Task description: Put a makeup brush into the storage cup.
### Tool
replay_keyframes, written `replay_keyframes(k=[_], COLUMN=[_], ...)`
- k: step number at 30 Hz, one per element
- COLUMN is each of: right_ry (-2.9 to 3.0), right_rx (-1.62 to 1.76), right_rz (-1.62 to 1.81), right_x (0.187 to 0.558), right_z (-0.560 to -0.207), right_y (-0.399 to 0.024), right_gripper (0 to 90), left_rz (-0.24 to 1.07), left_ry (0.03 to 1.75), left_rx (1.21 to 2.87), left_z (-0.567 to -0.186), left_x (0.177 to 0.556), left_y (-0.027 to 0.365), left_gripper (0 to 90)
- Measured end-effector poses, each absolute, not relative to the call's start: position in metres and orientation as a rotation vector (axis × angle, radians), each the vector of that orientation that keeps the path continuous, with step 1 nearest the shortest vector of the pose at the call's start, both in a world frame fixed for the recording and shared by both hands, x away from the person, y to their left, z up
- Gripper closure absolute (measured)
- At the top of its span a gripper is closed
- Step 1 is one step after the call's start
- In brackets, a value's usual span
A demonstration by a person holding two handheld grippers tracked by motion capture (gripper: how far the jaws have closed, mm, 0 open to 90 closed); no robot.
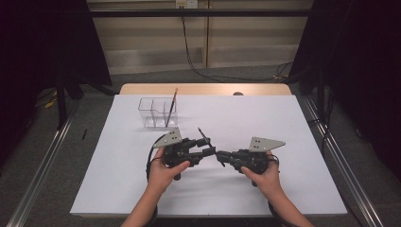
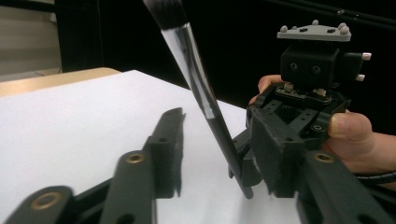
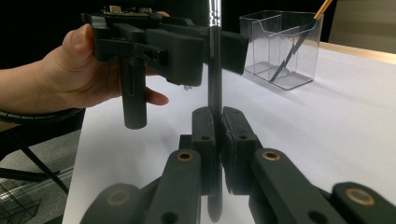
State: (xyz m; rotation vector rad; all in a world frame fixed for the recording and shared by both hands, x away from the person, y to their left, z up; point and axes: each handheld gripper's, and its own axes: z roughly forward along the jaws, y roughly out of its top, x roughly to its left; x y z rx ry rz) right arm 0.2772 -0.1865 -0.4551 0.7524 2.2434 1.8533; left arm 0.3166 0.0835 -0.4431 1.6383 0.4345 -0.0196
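Your right claw has the dark makeup brush pinched low on its handle, jaws tight on it, and the brush stands up above the white tabletop, bristles high. Your left claw is coming at it from the other side: jaws about half open around the handle, one pad against it by the look of things, the other clearly apart, so no grip there yet. This reads as a handover in mid-air, right to left. Far off to the left waits the clear organizer, one orange-handled brush already leaning in a compartment. Next, you'll want the left claw squeezed firmly on the handle before the right lets go, or the brush may tip and drop.
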Motion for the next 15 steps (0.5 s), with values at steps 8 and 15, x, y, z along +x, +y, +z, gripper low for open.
replay_keyframes(k=[8, 15], right_ry=[2.25, 2.261], right_rx=[0.745, 0.728], right_rz=[1.853, 1.838], right_x=[0.2768, 0.2759], right_z=[-0.4558, -0.4563], right_y=[-0.1852, -0.1807], right_gripper=[84.1, 84.0], left_rz=[-0.073, -0.094], left_ry=[0.472, 0.46], left_rx=[1.588, 1.584], left_z=[-0.4443, -0.4419], left_x=[0.3164, 0.3138], left_y=[0.0816, 0.078], left_gripper=[74.3, 83.3])
